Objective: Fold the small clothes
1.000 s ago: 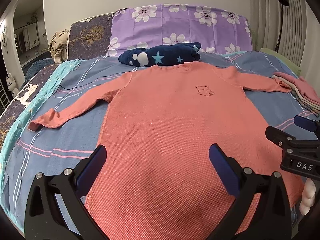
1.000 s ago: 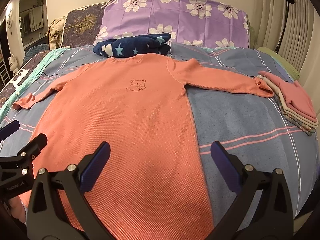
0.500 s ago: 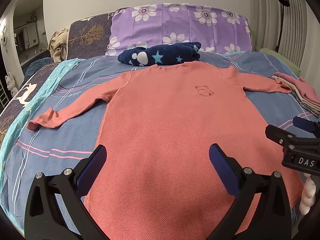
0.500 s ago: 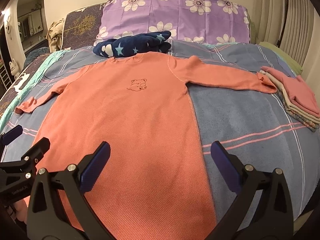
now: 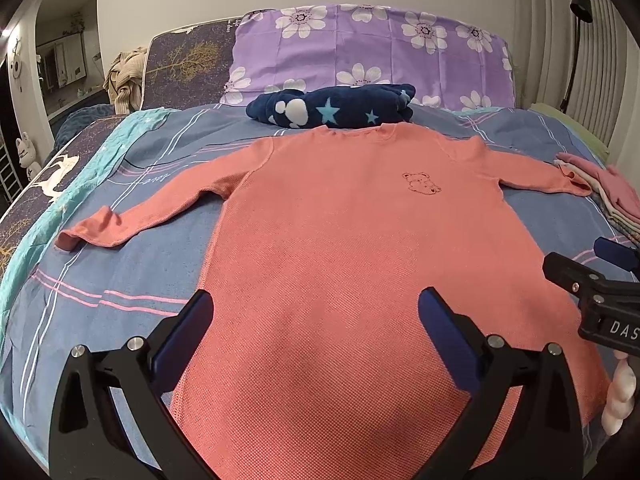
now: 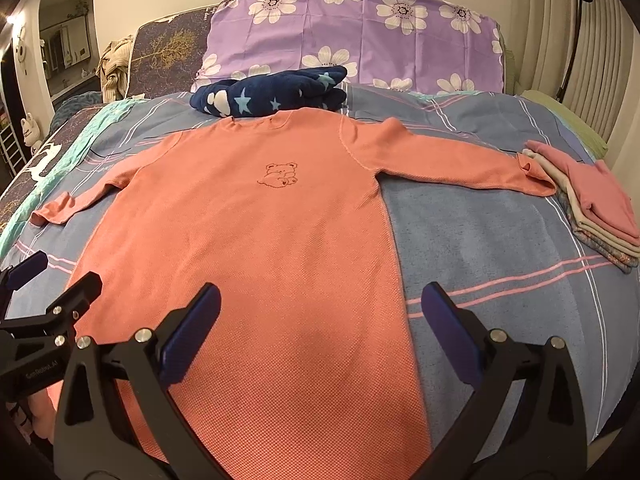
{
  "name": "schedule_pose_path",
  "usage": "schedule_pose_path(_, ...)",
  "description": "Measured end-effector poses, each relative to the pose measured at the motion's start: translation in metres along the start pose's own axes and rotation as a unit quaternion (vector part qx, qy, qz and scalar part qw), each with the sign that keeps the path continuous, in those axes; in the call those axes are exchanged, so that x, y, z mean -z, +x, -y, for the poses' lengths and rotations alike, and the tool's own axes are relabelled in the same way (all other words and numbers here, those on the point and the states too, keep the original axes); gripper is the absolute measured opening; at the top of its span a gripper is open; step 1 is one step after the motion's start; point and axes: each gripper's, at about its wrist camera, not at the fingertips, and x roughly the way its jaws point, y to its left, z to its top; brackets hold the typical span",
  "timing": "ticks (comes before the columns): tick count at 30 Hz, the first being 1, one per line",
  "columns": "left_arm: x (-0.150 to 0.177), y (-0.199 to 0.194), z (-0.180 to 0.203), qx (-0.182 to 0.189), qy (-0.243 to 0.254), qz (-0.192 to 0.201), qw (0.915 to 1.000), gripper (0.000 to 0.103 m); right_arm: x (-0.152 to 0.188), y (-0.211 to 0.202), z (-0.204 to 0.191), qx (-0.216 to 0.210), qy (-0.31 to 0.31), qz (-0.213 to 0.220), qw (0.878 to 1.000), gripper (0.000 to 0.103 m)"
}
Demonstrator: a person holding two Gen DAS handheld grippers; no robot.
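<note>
Coral shirt (image 5: 352, 240) lies flat and face-up on the bed (image 6: 500, 240), sleeves spread, no fold made yet. Beside its right cuff sits a finished stack (image 6: 592, 204). Left hand-held gripper (image 5: 316, 332) and right hand-held gripper (image 6: 320, 320) hover over its hem, both spread wide and empty.

Your right gripper (image 6: 320, 320) hangs low over the bed with its blue-padded jaws spread wide, holding nothing. Beneath it a coral long-sleeved shirt (image 6: 256, 248) lies flat and face up on a blue striped bedspread (image 6: 500, 240), both sleeves stretched out sideways. A small bear outline (image 6: 280, 174) marks the chest. Your left gripper (image 6: 44, 300) shows at the left edge, near the hem. A stack of folded clothes (image 6: 596, 204) sits touching the right cuff. A navy star-patterned blanket (image 6: 272, 92) lies just beyond the collar, before a purple flowered pillow (image 6: 360, 36).
</note>
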Motion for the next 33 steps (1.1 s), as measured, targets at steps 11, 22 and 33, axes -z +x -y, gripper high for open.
schedule_pose_path(11, -0.003, 0.007, -0.022, 0.032, -0.044, 0.004, 0.9985, 0.100, -0.001, 0.004, -0.002, 0.003, -0.012, 0.012, 1.000, 0.101)
schedule_pose_path(22, -0.007, 0.014, -0.039, 0.041, -0.061, 0.000, 0.9973, 0.087, -0.006, 0.011, -0.004, -0.017, -0.014, 0.004, 1.000, 0.082)
schedule_pose_path(33, -0.014, 0.018, -0.049, 0.040, -0.063, 0.007, 0.9972, 0.087, -0.012, 0.013, -0.008, -0.016, -0.030, 0.009, 0.999, 0.078)
